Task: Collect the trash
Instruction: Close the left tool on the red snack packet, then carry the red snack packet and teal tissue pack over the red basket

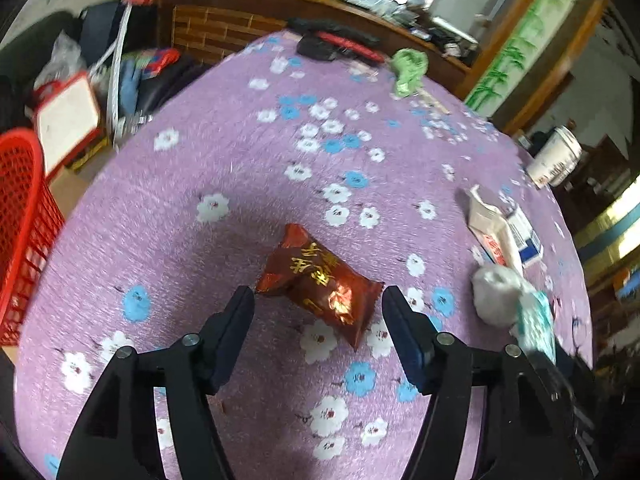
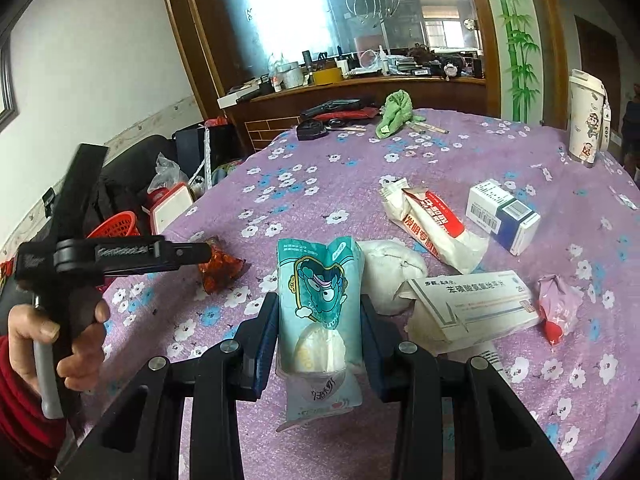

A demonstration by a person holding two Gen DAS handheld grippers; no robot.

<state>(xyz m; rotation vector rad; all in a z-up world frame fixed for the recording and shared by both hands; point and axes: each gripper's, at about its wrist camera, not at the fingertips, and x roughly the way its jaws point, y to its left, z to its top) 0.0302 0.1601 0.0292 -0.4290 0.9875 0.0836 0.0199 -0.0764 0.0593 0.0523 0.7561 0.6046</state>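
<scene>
A crumpled red-brown foil wrapper (image 1: 320,284) with gold characters lies on the purple flowered tablecloth (image 1: 224,152). My left gripper (image 1: 319,296) hangs over it, open, with one fingertip beside each end of the wrapper and neither pad pressing. The right wrist view shows this same gripper (image 2: 206,252) from the side, in a hand with a red sleeve, its tip at the foil wrapper (image 2: 222,270). My right gripper (image 2: 320,300) is shut on an upright teal snack packet (image 2: 320,272) printed with a cartoon face. That teal packet (image 1: 536,320) also shows at the right edge of the left wrist view.
A red mesh basket (image 1: 20,220) stands off the table's left edge. On the right lie a white wad (image 2: 392,268), a white-red pouch (image 2: 432,228), two medicine boxes (image 2: 472,304) (image 2: 502,216) and a pink wrapper (image 2: 558,304). A tumbler (image 2: 586,120) and green cloth (image 2: 394,114) sit at the back.
</scene>
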